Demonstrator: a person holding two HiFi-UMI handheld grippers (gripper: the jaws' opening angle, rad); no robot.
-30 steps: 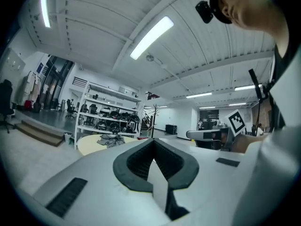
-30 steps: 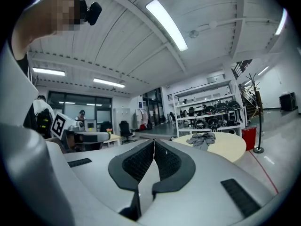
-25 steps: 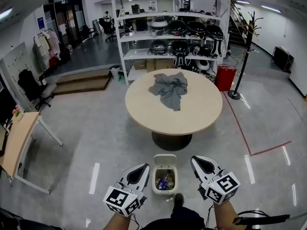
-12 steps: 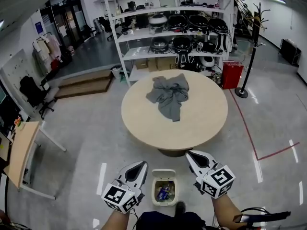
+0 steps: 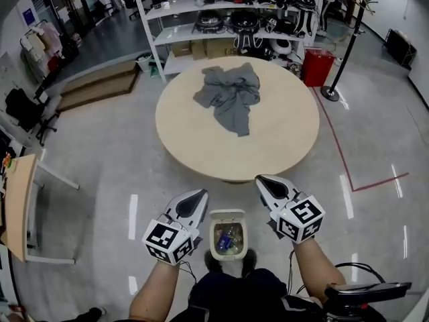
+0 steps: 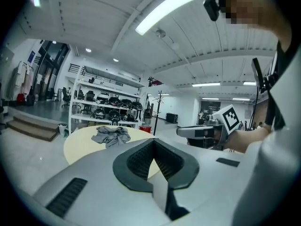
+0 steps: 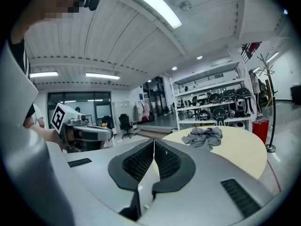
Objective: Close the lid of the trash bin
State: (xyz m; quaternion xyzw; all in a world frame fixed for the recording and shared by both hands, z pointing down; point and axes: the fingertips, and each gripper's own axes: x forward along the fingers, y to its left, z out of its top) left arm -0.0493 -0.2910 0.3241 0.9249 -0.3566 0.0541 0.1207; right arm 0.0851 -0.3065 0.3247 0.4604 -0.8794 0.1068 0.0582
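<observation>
One trash bin (image 5: 214,240), one round table (image 5: 275,136), one grey cloth (image 5: 228,99); two grippers: left gripper (image 5: 199,194), right gripper (image 5: 261,178).

Both arms are stuck out low in front, left forearm (image 5: 155,288) and right forearm (image 5: 315,268) bare, with the left gripper (image 5: 197,198) and right gripper (image 5: 265,183) side by side, apart, noses tipped inward, and both have their jaws pinched together on nothing.
</observation>
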